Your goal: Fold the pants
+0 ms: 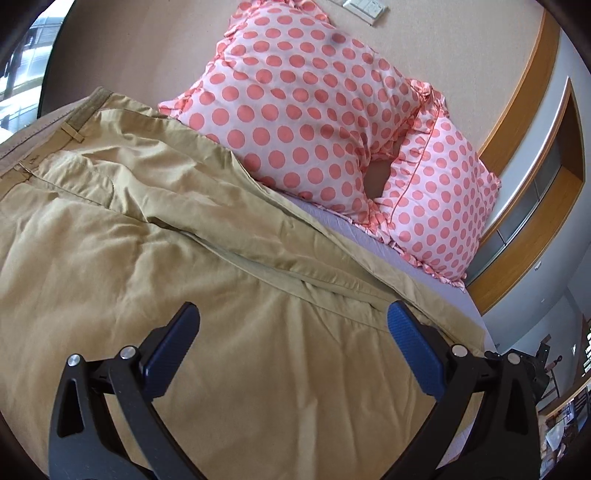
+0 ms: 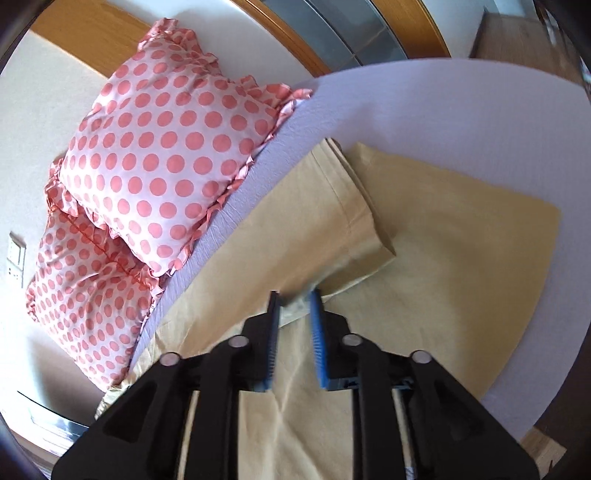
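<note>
Khaki pants [image 1: 155, 229] lie spread across a pale lavender bed sheet [image 1: 332, 218], filling the left and centre of the left wrist view, with the waistband [image 1: 79, 107] and its belt loops at the upper left of that frame. At the bottom of that view, the left gripper [image 1: 293, 321] hovers over the fabric with its two blue-padded fingers [image 1: 173, 350] spread wide apart and nothing between them. In the right wrist view, the same pants [image 2: 443, 240] cover the centre and right of the frame, one leg end folded over the other so its hem [image 2: 354, 192] runs diagonally through the middle. At lower centre, the right gripper [image 2: 295, 299] has its blue pads nearly together, pinching a bit of khaki fabric between the tips; that spot is blurred. Two pink pillows with coral polka dots and ruffled edges [image 1: 306, 110] sit just beyond the pants, at the upper centre of the left view and the left side of the right view [image 2: 159, 158], against a beige wall. A wooden trim [image 1: 517, 122] curves along the right edge of the left view, and a white wall switch plate [image 1: 365, 7] sits at the top.
</note>
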Available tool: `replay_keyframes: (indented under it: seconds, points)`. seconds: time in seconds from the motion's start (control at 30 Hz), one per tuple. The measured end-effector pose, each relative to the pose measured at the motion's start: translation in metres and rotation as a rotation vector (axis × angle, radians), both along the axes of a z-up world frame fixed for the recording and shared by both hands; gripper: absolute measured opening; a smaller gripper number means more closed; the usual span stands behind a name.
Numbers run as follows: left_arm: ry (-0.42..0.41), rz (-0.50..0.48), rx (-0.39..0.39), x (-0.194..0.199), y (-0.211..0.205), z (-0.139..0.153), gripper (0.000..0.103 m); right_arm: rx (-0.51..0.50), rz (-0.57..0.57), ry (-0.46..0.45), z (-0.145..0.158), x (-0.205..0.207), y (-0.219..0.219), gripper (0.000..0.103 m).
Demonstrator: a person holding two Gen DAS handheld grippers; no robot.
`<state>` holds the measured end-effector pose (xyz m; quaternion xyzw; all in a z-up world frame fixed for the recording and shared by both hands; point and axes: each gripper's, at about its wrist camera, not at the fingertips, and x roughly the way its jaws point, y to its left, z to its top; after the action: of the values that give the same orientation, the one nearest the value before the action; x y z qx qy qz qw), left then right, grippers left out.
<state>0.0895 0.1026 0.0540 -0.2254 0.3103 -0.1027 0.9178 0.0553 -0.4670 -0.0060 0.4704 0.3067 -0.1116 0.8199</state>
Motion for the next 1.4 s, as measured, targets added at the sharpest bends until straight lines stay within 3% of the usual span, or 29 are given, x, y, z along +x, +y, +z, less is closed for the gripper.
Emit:
replay_keyframes:
  seconds: [0.03, 0.37, 0.4, 0.43, 0.47, 0.53, 0.63, 0.83, 0.93, 1.0, 1.1, 1.17, 1.2, 1.23, 1.37, 1.4]
  points:
    - [-0.009, 0.02, 0.007, -0.002, 0.005, 0.002, 0.101, 0.01, -0.002, 0.0, -0.002, 0.001, 0.0, 0.05]
    - [0.056, 0.125, 0.017, 0.026, 0.053, 0.011, 0.101, 0.044, -0.082, -0.015, -0.007, 0.011, 0.0, 0.05]
    - [0.057, 0.13, 0.02, 0.033, 0.056, 0.013, 0.101, 0.024, -0.078, -0.021, -0.007, 0.016, 0.0, 0.044]
    - [0.057, 0.136, 0.032, 0.038, 0.059, 0.014, 0.101, 0.023, -0.053, -0.05, -0.009, 0.021, -0.003, 0.013]
    - [0.053, 0.144, 0.052, 0.045, 0.061, 0.017, 0.101, 0.043, -0.044, -0.064, -0.014, 0.022, -0.007, 0.001]
    - [0.064, 0.182, 0.102, 0.059, 0.065, 0.022, 0.101, 0.091, -0.054, -0.134, -0.02, 0.011, -0.014, 0.001]
    - [0.08, 0.209, 0.134, 0.088, 0.073, 0.026, 0.101, 0.06, -0.07, -0.208, -0.015, -0.013, -0.018, 0.001]
    - [0.223, 0.259, 0.112, 0.165, 0.095, 0.006, 0.101, -0.006, -0.136, -0.234, -0.002, -0.046, -0.025, 0.0]
    - [0.26, 0.27, 0.031, 0.192, 0.104, -0.007, 0.101, -0.067, -0.201, -0.248, 0.009, -0.062, -0.038, 0.0]
    - [0.298, 0.292, 0.027, 0.21, 0.104, -0.012, 0.101, -0.028, -0.132, -0.254, 0.01, -0.056, -0.04, 0.0]
    - [0.317, 0.312, 0.03, 0.223, 0.1, -0.013, 0.101, 0.005, -0.023, -0.202, 0.011, -0.043, -0.027, 0.003]
    - [0.295, 0.315, 0.066, 0.224, 0.093, -0.009, 0.101, 0.002, 0.038, -0.165, 0.012, -0.039, -0.012, 0.018]
    - [0.286, 0.311, 0.093, 0.224, 0.089, -0.007, 0.101, -0.002, 0.061, -0.15, 0.011, -0.037, -0.004, 0.037]
    - [0.281, 0.304, 0.116, 0.223, 0.084, -0.006, 0.101, -0.005, 0.078, -0.131, 0.009, -0.035, 0.003, 0.05]
    - [0.274, 0.282, 0.177, 0.226, 0.076, -0.005, 0.101, 0.063, 0.089, -0.06, -0.009, -0.023, 0.011, 0.051]
    - [0.274, 0.28, 0.183, 0.226, 0.075, -0.005, 0.101, 0.057, 0.067, -0.047, -0.011, -0.02, 0.011, 0.045]
